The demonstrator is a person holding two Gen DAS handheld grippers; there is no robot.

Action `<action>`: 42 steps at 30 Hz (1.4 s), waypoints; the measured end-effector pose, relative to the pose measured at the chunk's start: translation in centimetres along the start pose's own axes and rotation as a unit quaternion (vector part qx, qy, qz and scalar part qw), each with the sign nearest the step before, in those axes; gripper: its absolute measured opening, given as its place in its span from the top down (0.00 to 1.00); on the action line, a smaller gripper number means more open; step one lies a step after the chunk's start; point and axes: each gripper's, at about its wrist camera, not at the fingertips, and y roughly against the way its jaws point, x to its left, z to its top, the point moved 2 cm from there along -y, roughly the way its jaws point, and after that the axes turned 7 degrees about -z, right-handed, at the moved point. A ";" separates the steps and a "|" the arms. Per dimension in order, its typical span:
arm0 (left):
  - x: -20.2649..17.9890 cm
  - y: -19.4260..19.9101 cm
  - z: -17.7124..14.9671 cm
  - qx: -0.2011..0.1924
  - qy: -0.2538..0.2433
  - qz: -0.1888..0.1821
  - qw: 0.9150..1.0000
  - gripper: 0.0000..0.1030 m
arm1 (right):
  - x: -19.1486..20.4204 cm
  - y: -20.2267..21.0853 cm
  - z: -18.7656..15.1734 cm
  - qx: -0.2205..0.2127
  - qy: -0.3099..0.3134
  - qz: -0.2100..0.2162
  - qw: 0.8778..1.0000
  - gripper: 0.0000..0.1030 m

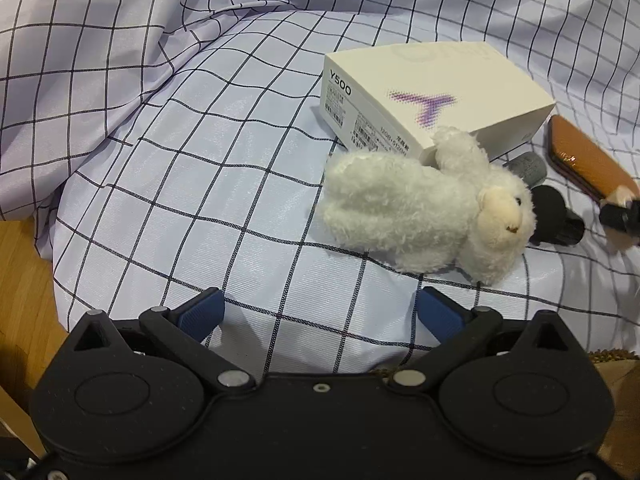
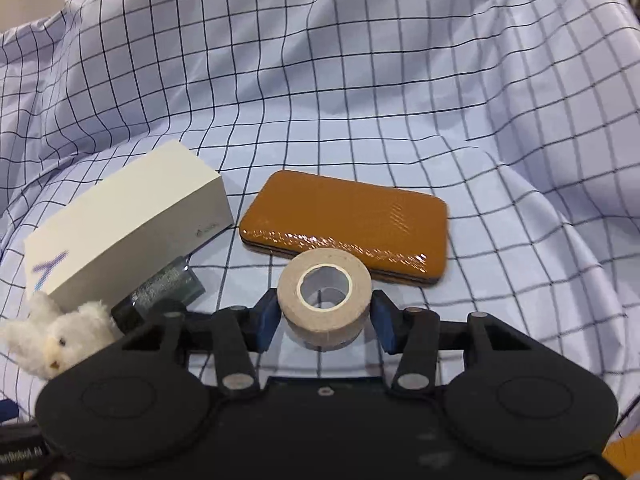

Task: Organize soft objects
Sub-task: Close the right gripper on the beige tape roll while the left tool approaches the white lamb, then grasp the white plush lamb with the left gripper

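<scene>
Right gripper (image 2: 325,314), lower centre: blue pads clamped on tape roll (image 2: 325,296), apparently to carry it off. Left gripper (image 1: 320,316): wide apart, empty, poised below plush lamb (image 1: 424,216), centre right, beside box (image 1: 432,96), unsorted.

Left tongs (image 1: 320,314): matte black printed body, two broad rounded lobes, each with a shallow oval recess; triangular cut-outs at the outer shoulders. Black linkage bars run to the fingers, pinned with silver round-head fasteners; one small screw sits at centre. Fingertips (image 1: 204,314) carry blue ribbed pads. Right tongs (image 2: 325,314): same build, same black lobes, silver pins, blue pads (image 2: 267,322). A strip with small white lettering, unreadable, shows at the lower left edge of the right wrist view.
</scene>
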 end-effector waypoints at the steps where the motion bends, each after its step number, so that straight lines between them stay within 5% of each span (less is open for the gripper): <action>1: -0.1 0.3 -0.1 -0.004 -0.002 -0.003 1.000 0.05 | -0.2 0.5 -0.3 0.000 -0.002 0.002 1.000 0.54; 7: -2.0 3.3 -0.3 -0.075 -0.096 0.021 0.992 0.05 | -0.7 2.5 -2.1 0.002 -0.001 0.017 1.000 0.54; 12: -3.2 3.1 0.8 -0.074 -0.153 -0.011 0.985 0.05 | -0.6 3.1 -3.4 0.015 0.000 0.030 0.999 0.54; 20: -4.6 1.2 1.9 -0.066 -0.169 -0.026 0.983 0.05 | -1.0 3.3 -4.0 0.024 -0.003 0.039 0.999 0.53; 31: -5.7 -0.5 2.4 -0.047 -0.127 -0.045 0.990 0.06 | -1.1 3.2 -4.4 0.030 -0.008 0.041 0.999 0.53; 38: -5.0 0.7 1.6 -0.051 -0.088 -0.077 0.992 0.35 | -1.4 3.4 -4.6 0.031 -0.014 0.045 0.998 0.53; 41: -4.9 1.2 1.3 -0.051 -0.086 -0.076 0.992 0.76 | -1.5 3.6 -4.7 0.031 -0.015 0.046 0.998 0.53; 42: -4.7 1.2 1.3 -0.041 -0.079 -0.091 0.992 0.76 | -1.5 3.8 -4.8 0.032 -0.015 0.045 0.998 0.53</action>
